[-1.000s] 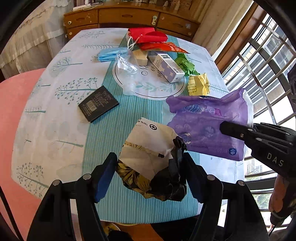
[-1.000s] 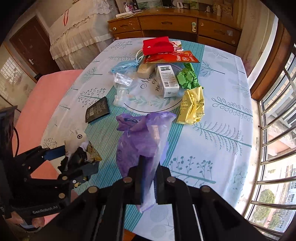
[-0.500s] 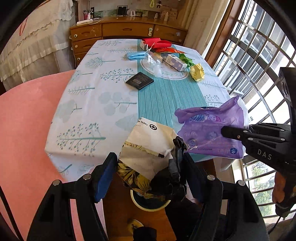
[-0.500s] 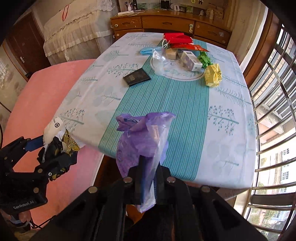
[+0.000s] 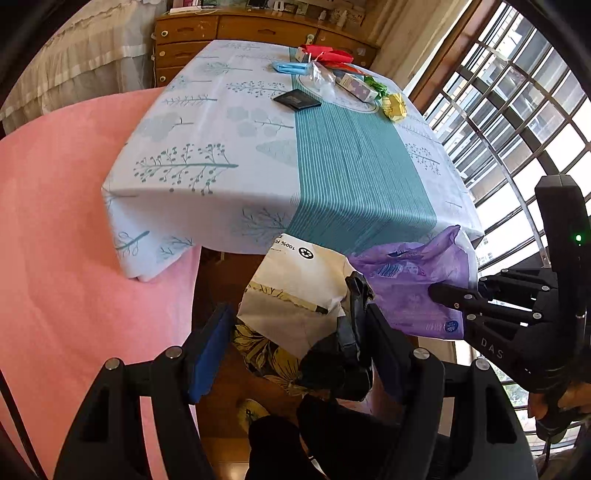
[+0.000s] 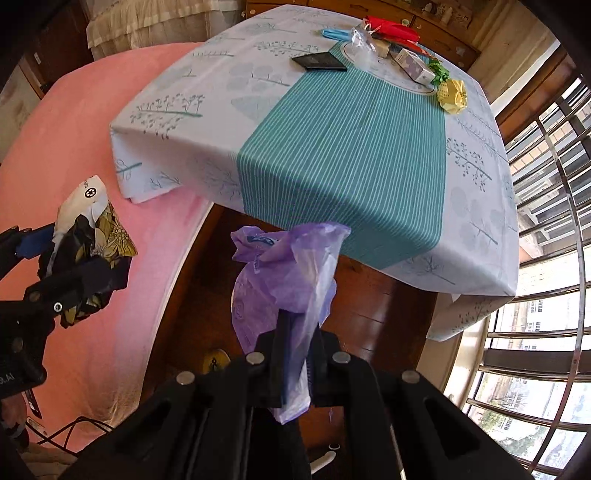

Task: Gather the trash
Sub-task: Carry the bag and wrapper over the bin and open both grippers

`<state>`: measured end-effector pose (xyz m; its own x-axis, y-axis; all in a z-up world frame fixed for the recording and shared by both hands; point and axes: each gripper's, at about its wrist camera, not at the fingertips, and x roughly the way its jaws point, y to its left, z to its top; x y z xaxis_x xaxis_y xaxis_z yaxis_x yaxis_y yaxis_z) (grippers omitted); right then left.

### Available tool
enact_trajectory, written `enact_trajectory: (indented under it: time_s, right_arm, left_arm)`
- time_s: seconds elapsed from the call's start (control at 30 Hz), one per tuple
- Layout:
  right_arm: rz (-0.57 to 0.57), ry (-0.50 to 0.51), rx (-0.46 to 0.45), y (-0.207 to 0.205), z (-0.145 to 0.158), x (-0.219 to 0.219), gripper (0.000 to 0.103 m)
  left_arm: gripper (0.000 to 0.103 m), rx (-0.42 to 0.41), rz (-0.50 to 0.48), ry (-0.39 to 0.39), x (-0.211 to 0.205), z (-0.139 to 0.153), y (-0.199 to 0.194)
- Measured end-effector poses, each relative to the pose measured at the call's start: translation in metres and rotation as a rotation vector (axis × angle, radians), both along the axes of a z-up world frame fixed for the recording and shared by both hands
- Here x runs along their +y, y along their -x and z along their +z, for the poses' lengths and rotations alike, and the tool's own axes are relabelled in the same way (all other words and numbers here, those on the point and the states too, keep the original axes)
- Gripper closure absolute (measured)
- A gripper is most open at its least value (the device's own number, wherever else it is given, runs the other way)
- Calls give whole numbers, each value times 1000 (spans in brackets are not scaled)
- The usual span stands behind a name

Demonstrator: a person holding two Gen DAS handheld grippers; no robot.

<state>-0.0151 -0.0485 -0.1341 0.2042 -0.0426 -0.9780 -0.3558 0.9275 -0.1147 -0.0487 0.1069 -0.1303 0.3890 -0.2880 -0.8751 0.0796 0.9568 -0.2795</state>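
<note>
The left hand-held gripper [image 5: 295, 343] is clamping a bundle of crumpled white wrapper and black-and-yellow flowered packet [image 5: 291, 306], its fingers spread fairly wide around the bulk, while the right hand-held gripper [image 6: 295, 369] is pinching a purple plastic bag [image 6: 284, 288] between nearly closed fingers. Both are hanging off the near edge of the bench [image 6: 340, 155], lower than its cloth top, over the wooden floor, which suggests the two pieces are being carried toward a bin down there (no bin is clearly showing). The bag is dangling loose from one pinched fold, so only a thin grip is needed. The left gripper is sitting to the left of the bench's near corner, the right one just below its striped middle. At the far end of the bench more trash is waiting: a small carton [image 6: 412, 64], a yellow paper ball [image 6: 452, 96], a green wad [image 6: 439, 72], a red bag [image 6: 391, 29].
</note>
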Motion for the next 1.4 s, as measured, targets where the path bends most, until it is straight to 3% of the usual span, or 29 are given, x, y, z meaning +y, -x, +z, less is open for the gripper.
enact_trajectory:
  time_s: [0.37,0.8,1.07,1.17,1.23,1.3,1.33,1.4]
  right_arm:
    - [-75,40,115,18,-91,-21,96]
    - [-226,-24,206,3,-265,-59,96]
    - [-310,-83,236,-19,-352,-78,94]
    - [-337,-119,273,-24,-376,-85,84]
    - [-358,-140,281,-26,-384,-90,69]
    - [-376,-144,277,-25,-387,-93,61]
    - [-386,-148,276,-25,-388,-96,61]
    - [-401,-155,281,-24,-387,-99,61]
  left_arm:
    - [34,125,-5,-18,-26,-94,1]
    - [33,271,118,24,-38,-261,-38]
    - [31,304,73,31,-70,-340,-62]
    - [27,344,50,35,-79,-367,-67]
    - [24,375,42,29,-82,-381,-69]
    - [11,387,47,-8,-85,-389,-71]
    - [5,381,45,-16,-86,-389,-71]
    - [4,376,40,-26,-88,-387,-69]
